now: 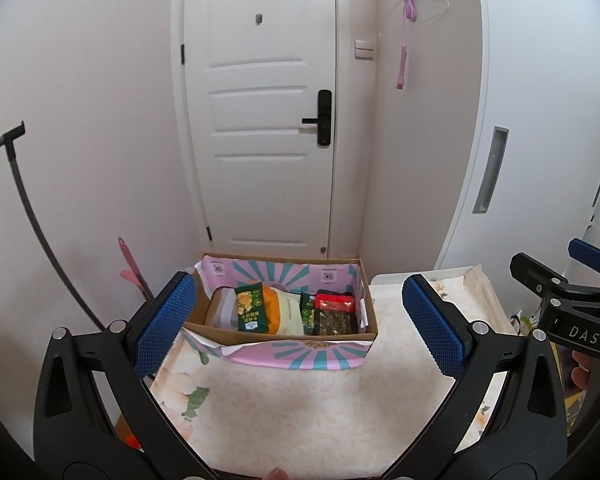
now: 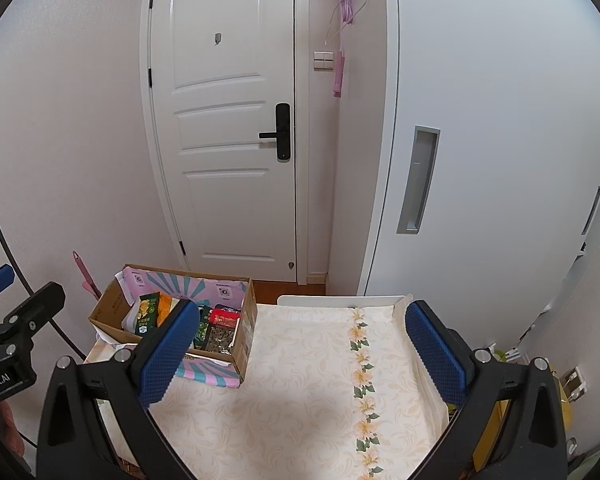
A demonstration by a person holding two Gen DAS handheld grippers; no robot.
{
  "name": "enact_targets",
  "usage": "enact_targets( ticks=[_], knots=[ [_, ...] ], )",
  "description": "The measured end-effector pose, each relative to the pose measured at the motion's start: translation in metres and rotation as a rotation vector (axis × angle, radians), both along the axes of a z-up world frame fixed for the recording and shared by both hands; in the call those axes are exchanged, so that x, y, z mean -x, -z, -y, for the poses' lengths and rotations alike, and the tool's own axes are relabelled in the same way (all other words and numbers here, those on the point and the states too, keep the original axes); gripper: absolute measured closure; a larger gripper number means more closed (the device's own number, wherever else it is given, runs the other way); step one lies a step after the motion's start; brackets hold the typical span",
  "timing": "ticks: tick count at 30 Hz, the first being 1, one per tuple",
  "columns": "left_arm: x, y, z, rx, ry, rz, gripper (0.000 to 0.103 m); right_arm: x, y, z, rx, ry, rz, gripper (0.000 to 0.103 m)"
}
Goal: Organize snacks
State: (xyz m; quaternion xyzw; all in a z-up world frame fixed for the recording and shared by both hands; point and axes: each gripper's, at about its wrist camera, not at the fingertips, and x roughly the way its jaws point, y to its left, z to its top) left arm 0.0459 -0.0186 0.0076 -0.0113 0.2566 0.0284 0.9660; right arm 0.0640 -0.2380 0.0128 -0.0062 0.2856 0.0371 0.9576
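- A white panelled door (image 1: 260,120) with a black lever lock (image 1: 323,118) stands behind the table; to its right, a pink skipping rope (image 1: 403,56) hangs from a wall hook beside a wire hanger.
- A tall white cabinet (image 2: 480,160) with a recessed metal handle fills the right side, and a dark curved pole (image 1: 24,208) leans along the left wall.
- The table (image 2: 300,400) wears a cream cloth with a faint scroll pattern and a strip of printed flowers — its near part is bare, nothing lying between the grippers and the box.
- The cardboard box (image 1: 300,338) sits at the table's far left corner, lined with pink-and-teal paper that folds out over its front wall.
- Inside the box the snack packets stand side by side: a green packet (image 1: 250,306), an orange-and-cream bag (image 1: 282,312) and a red-topped clear pack (image 1: 336,312) showing dark, grainy contents.
- The left gripper (image 1: 300,336) hangs above the near table with its jaws spread wide and empty; its fingers are black, faced with blue knurled pads (image 1: 166,320).
- The right gripper (image 2: 304,354) hovers alongside, jaws likewise wide apart — nothing in them.
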Motion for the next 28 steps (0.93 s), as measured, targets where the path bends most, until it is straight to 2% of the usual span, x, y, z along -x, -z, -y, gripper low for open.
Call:
enact_targets(
  ticks=[8, 18, 22, 28],
  knots=[
    [-0.0008, 0.0008, -0.0009, -0.002, -0.003, -0.003, 0.0, -0.0004, 0.0004, -0.0004, 0.0, -0.001, -0.001, 0.001],
    [-0.0003, 0.002, -0.0017, -0.049, -0.061, -0.002, 0.0, -0.0007, 0.0001, -0.001, 0.001, -0.001, -0.002, 0.001],
    [-0.0018, 0.0043, -0.006, -0.017, -0.051, -0.007, 0.0, -0.001, 0.0006, -0.002, 0.001, -0.002, -0.003, 0.001],
    [0.0003, 0.0034, -0.0091, -0.019, -0.072, 0.025, 0.0, -0.0024, 0.0037, -0.0013, -0.002, -0.006, -0.007, 0.001]
  ],
)
